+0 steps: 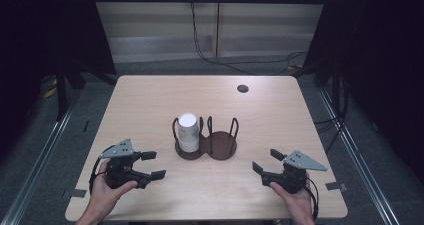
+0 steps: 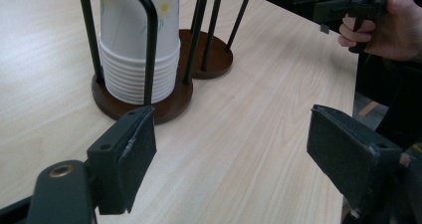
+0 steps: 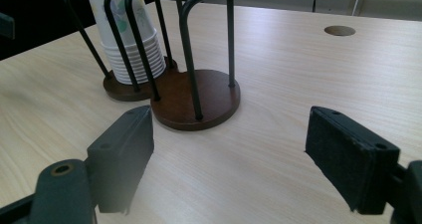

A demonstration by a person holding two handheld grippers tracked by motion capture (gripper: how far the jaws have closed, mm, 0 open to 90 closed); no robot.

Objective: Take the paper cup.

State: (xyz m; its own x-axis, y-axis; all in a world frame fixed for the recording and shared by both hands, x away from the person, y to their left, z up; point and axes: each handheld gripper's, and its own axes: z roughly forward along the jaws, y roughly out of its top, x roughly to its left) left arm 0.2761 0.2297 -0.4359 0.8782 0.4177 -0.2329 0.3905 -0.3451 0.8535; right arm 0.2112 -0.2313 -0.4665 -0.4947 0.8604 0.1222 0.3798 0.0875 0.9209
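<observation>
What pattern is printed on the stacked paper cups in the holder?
White paper cups with a yellow-centred flower and green leaf print, clearest in the left gripper view.

One cup stack, one two-bay holder, two tools.

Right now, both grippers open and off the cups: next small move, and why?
Probably ease the left gripper forward toward the cup stack. Its jaws stand open with nothing between them, and the stack sits in the left bay of the holder, nearer that side. The right gripper is also open and could wait by the bare right bay.
</observation>
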